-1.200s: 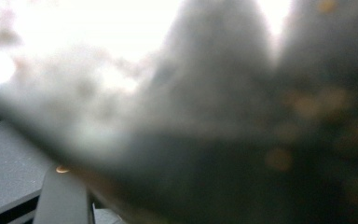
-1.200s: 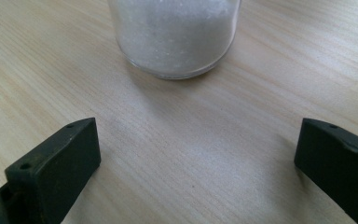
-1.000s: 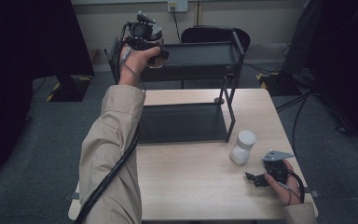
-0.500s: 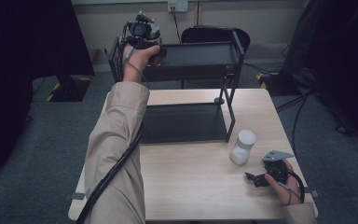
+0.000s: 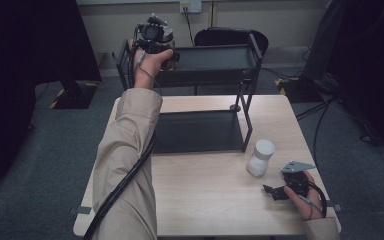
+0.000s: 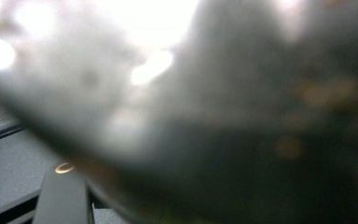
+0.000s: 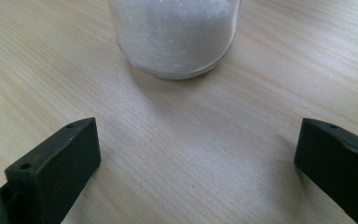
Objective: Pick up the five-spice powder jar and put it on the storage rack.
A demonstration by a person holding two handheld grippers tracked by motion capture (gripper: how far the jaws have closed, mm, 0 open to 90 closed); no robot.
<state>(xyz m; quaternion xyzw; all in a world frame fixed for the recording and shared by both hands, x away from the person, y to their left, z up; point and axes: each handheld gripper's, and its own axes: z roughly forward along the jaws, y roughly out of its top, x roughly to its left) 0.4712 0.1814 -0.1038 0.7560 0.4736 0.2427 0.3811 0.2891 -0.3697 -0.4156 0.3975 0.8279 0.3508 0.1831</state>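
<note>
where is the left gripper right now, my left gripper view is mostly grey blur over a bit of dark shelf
observer: the left gripper is at the left end of the top shelf of a black rack, with the arm stretched out over the table
operator: anything standing on the table
observer: a jar of white powder with a white lid, upright beside the rack's front right leg
operator: and the other hand
observer: the right gripper sits low near the table's front right corner, jaws open, pointing at the jar but apart from it
</note>
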